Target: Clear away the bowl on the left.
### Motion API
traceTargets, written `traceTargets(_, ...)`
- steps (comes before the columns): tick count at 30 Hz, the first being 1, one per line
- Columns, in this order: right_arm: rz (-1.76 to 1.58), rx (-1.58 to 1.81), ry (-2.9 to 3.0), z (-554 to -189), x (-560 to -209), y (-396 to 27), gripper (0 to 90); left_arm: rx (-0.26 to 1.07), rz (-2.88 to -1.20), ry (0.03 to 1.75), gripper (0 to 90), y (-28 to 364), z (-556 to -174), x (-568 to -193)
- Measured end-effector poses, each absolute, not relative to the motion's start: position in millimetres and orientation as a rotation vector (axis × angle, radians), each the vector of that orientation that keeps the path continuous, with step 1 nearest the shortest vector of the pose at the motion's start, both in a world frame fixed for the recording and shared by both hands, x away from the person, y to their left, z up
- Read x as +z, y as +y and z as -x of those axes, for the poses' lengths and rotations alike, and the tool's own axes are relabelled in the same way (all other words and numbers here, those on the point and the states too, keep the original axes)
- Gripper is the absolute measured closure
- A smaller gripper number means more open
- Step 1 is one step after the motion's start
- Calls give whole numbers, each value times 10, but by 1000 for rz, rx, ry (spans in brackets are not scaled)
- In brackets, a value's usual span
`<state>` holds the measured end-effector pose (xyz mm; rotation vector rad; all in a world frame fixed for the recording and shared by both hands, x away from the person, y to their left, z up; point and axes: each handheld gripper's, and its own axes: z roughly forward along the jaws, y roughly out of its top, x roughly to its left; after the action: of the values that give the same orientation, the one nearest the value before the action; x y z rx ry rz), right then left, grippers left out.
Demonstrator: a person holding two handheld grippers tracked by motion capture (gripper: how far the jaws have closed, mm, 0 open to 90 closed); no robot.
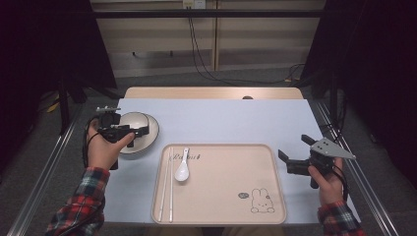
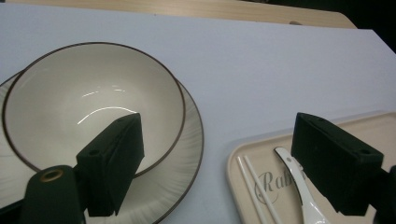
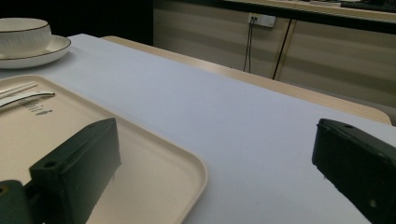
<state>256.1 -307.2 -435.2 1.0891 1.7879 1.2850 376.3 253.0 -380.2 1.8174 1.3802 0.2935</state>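
While held over the plate's near edge: left tongs (image 1: 142, 131), jaws spread wide, nothing between them, one jaw above the bowl's rim in the left gripper view.
Left hand (image 1: 104, 150): wrapped round the tongs' body at the bench's left side, plaid sleeve behind.
Bowl (image 2: 93, 100): cream, dark-rimmed, upright, seated on the plate, interior bare and glossy.
Plate (image 2: 189, 154): cream with a dark rim, flat on the bench, just left of the tray's far left corner.
Right tongs (image 1: 291, 155): jaws wide apart, gripping nothing, pointed toward the tray from its right side, grey three-cornered plate on top.
Right hand (image 1: 328, 179): low at the bench's right edge, beside the tray.
Tray (image 1: 221, 196): beige, rounded corners, centred near the bench's front edge, rabbit drawing at its near right, script lettering near the far left.
Spoon (image 1: 183, 167): white ceramic, lying on the tray's left part, handle toward the far edge.
Chopsticks (image 1: 167, 187): white pair, side by side along the tray's left rim, just left of the spoon.
Bench (image 1: 236, 120): pale blue-grey top, wooden strip along its far edge.
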Motion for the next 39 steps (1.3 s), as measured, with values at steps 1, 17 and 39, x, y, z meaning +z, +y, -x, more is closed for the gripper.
traceTargets(1,-1089,1285,1788,-2560,-4352,-3072,6,297,-1817,1383,170,2544,-3765,-3796)
traceTargets(17,-1089,1280,1789,-2561,-4355,-3072,6,330,-1785,1469,160,2786,-3800,-3833)
traceTargets(39,-1094,1275,1785,-2557,-4354,-3081,6,387,-1726,1612,160,3053,-3906,-4074)
